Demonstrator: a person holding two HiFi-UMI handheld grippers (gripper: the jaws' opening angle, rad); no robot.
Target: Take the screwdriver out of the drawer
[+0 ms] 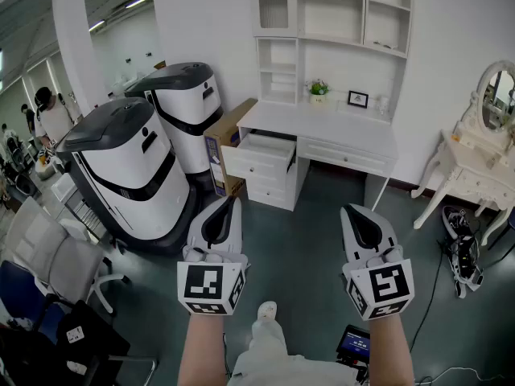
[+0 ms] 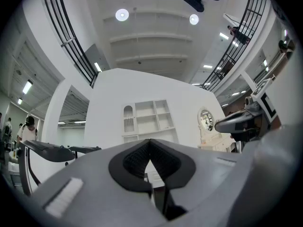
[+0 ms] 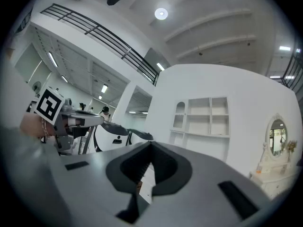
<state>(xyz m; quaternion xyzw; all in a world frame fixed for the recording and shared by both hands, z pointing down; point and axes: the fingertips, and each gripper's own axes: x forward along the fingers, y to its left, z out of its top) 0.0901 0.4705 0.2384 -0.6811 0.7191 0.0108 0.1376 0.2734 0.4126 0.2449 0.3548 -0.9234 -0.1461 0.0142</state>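
Observation:
A white desk [image 1: 338, 129] with a shelf unit stands against the far wall. Its top left drawer [image 1: 259, 156] is pulled open; from here I cannot see inside it, and no screwdriver shows in any view. My left gripper [image 1: 233, 201] [image 2: 150, 142] is held in the air well short of the desk, jaws shut with nothing between them. Beside it, my right gripper [image 1: 348, 210] [image 3: 151, 145] is also shut and holds nothing. Both point toward the desk. Each gripper view catches the other gripper at its edge.
Two large white-and-black machines [image 1: 129, 163] stand at the left, with a cardboard box [image 1: 222, 145] leaning between them and the desk. A white vanity table with an oval mirror [image 1: 476, 163] stands at the right, with cables [image 1: 460, 252] on the floor. Chairs [image 1: 48, 272] sit at lower left.

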